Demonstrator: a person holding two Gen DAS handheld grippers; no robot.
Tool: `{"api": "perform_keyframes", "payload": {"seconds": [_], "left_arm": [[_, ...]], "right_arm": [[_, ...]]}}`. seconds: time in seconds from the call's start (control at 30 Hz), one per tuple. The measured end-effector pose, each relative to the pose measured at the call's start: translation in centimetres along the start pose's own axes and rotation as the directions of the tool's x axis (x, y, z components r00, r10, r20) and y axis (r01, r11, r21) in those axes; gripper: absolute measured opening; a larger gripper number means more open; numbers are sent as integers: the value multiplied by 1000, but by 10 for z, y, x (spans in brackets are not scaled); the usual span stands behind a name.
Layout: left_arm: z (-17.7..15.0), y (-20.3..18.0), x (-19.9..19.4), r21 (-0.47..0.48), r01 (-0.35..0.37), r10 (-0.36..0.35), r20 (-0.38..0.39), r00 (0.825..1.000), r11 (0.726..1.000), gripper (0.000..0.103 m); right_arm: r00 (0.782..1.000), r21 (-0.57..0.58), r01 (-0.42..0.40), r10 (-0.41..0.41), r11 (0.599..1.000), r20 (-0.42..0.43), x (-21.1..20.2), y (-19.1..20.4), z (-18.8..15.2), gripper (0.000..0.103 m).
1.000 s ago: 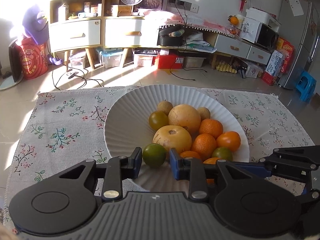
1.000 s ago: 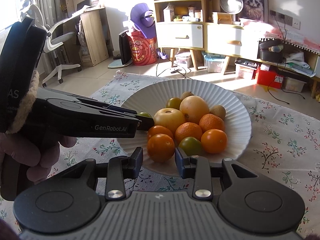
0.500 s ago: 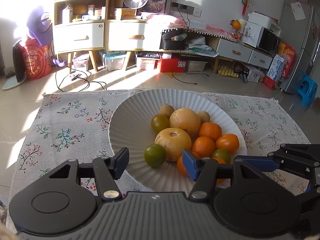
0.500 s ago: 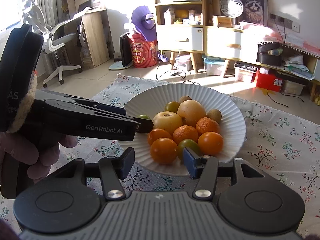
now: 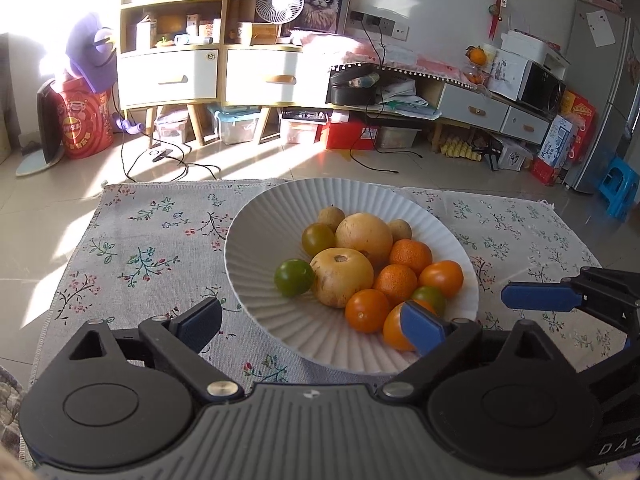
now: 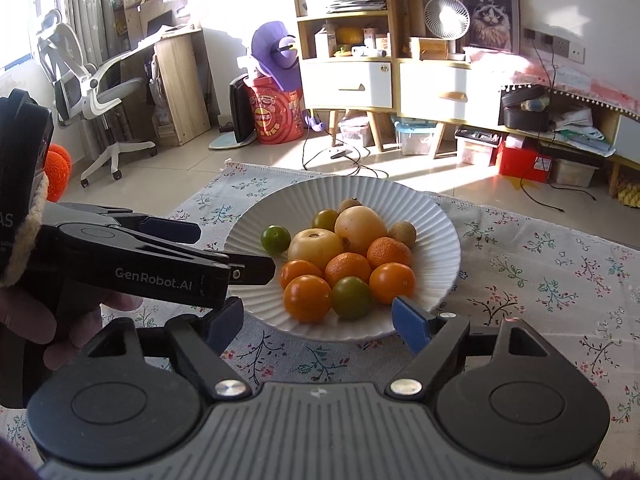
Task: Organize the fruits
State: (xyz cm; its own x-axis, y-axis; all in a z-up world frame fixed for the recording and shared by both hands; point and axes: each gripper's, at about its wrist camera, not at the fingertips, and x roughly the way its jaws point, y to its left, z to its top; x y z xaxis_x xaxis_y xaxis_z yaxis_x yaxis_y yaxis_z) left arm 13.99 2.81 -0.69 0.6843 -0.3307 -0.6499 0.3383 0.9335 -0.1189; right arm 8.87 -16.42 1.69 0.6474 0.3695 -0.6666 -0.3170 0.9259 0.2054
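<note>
A white ribbed plate on the flowered cloth holds several orange, yellow and green fruits. My left gripper hangs over the plate's near rim with its jaws opening wide and no fruit between the pads. A green fruit lies loose beyond its tips, beside a big yellow fruit. My right gripper is at the near rim too, jaws opening, with nothing between the pads. An orange fruit rests just past its tips. The left gripper also shows from the side at the plate's left.
The flowered cloth spreads to both sides of the plate. A hand holds the left gripper at the lower left of the right wrist view. Cabinets, boxes and cables stand on the floor beyond.
Both grippers went from shut to wide open. The left one let go of the green fruit and the right one let go of the orange fruit; both fruits now lie on the plate.
</note>
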Motion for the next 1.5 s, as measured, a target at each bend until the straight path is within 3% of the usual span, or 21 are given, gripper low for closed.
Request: {"api": "perform_keyframes", "payload": {"seconds": [0.27,0.63,1.13,1.5], "left_arm": [[0,-6,-12,6,-78,78,-34,996,997,102],[-9,-25,-46,-40,-185,181,-93,979,982,102],[-19,-50,-73,-27,-275,271,-108,957,961,102],[-24,-53,-74,-21,-284,279,-115,953,959,102]], "right_arm": [[998,42,55,-54,998,-24,-10,-8,0,97],[977,77,201,-194,977,-86,-30,-10,0,102],[946,79,300,-286,951,-152,-48,-1,-6,102],[935,82,334,-319,939,-156,-48,0,-8,102]]}}
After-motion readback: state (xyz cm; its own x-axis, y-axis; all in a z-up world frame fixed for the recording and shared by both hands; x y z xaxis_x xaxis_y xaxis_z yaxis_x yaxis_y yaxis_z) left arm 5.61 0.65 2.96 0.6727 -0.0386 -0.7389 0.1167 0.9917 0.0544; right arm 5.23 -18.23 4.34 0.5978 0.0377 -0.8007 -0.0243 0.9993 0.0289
